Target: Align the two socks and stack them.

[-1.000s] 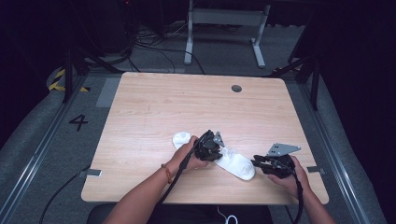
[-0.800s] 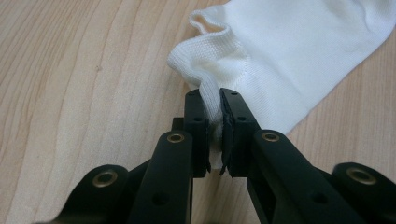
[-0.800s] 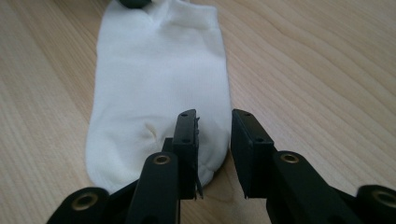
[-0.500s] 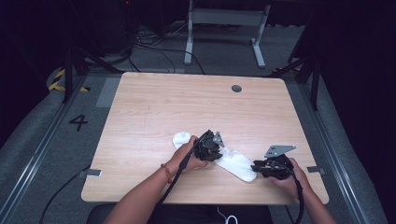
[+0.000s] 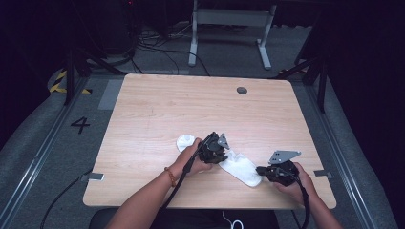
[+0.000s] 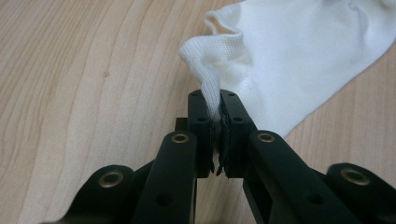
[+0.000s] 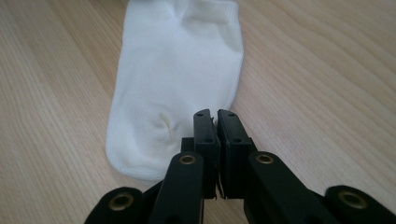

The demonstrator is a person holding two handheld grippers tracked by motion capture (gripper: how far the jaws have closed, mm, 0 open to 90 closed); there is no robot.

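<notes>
The left tool (image 6: 218,109) pinched the sock's (image 6: 299,60) cuff at twelve o'clock; the right tool (image 7: 216,122) was clamped on its toe edge; a hard pull might have slipped that thin fold free.

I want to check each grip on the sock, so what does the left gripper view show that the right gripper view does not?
Left gripper view: the left gripper, jaws shut, pinching a bunched fold at the ribbed cuff edge of the white ankle sock.

Right gripper view: the right gripper, jaws closed at the sock's rounded toe end, where the fabric puckers; whether fabric sits between them I cannot tell.

Both: the same sock lying on the light wooden table, seen past two black jaws.
</notes>
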